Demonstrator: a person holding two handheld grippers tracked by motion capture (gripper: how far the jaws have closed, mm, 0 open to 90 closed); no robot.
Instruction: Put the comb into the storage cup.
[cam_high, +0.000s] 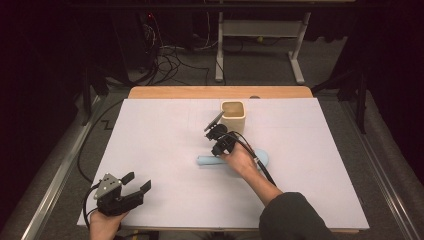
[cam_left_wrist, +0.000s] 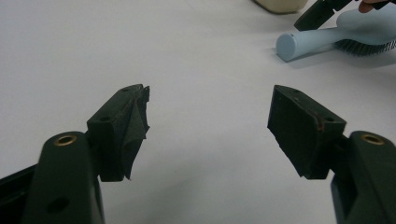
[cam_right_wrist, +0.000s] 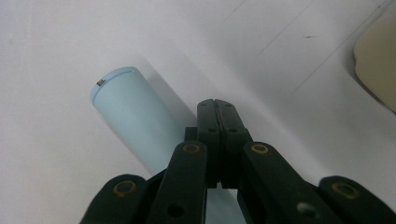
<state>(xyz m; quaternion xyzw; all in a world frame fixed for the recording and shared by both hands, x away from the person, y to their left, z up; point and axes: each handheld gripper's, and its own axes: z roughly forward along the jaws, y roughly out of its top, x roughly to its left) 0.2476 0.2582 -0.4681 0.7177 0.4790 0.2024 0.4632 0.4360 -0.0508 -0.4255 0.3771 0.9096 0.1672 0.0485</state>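
A light blue hairbrush (cam_high: 209, 160) lies in the middle of the white table top (cam_high: 165, 135), bristles down, with its handle (cam_right_wrist: 130, 116) pointing left. My right gripper (cam_high: 210, 134) hovers over that handle, its jaws shut together with nothing between them (cam_right_wrist: 217, 107). A beige square cup (cam_high: 233, 116) stands upright just beyond it. My left gripper (cam_high: 137, 181) rests near the table's front left corner and stands open and empty (cam_left_wrist: 210, 126). From there the hairbrush (cam_left_wrist: 317, 39) lies far off at the upper right.
The white sheet covers a wooden table whose far edge (cam_high: 220, 92) shows behind the cup. A cable (cam_high: 257, 160) trails from the right gripper across the brush head. Beyond the table are a dark floor with cables and a white desk frame (cam_high: 260, 30).
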